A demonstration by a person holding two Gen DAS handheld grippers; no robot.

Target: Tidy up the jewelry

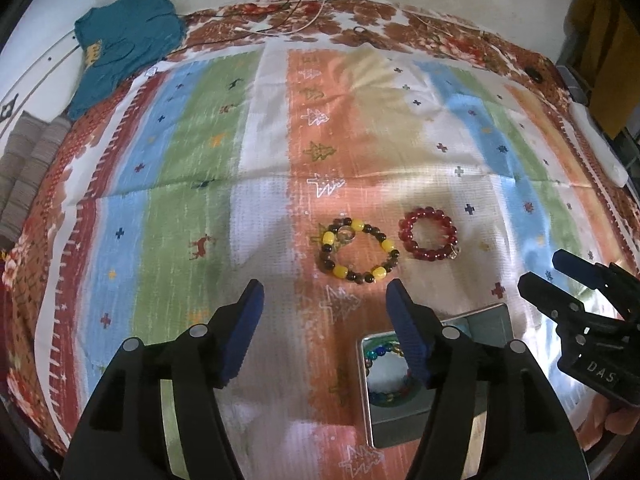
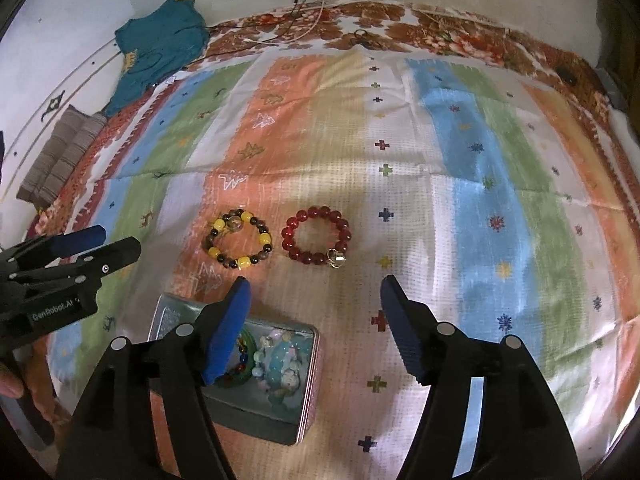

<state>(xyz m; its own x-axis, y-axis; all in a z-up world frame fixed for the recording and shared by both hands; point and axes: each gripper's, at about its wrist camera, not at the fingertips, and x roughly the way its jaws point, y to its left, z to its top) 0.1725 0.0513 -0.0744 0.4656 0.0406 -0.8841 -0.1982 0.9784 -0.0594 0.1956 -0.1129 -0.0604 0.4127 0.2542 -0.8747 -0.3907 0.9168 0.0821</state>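
A yellow-and-brown bead bracelet (image 1: pixel 358 251) (image 2: pixel 239 245) and a red bead bracelet (image 1: pixel 429 239) (image 2: pixel 316 237) with a small metal charm lie side by side on the striped cloth. A metal tin (image 1: pixel 496 320) (image 2: pixel 308 396) stands nearer, holding several coloured bead bracelets. My left gripper (image 1: pixel 324 296) is open and empty, just short of the yellow-and-brown bracelet, over the tin's left side. My right gripper (image 2: pixel 314 292) is open and empty, just short of the red bracelet. Each gripper shows in the other's view, the right (image 1: pixel 560 276) and the left (image 2: pixel 108 242).
A teal garment (image 1: pixel 124 40) (image 2: pixel 160 44) lies at the far left corner. Thin cords (image 1: pixel 304 16) (image 2: pixel 304 20) lie along the far edge by the wall. Folded grey fabric (image 2: pixel 60 156) sits at the left. The striped cloth (image 1: pixel 200 140) covers a floral bedspread.
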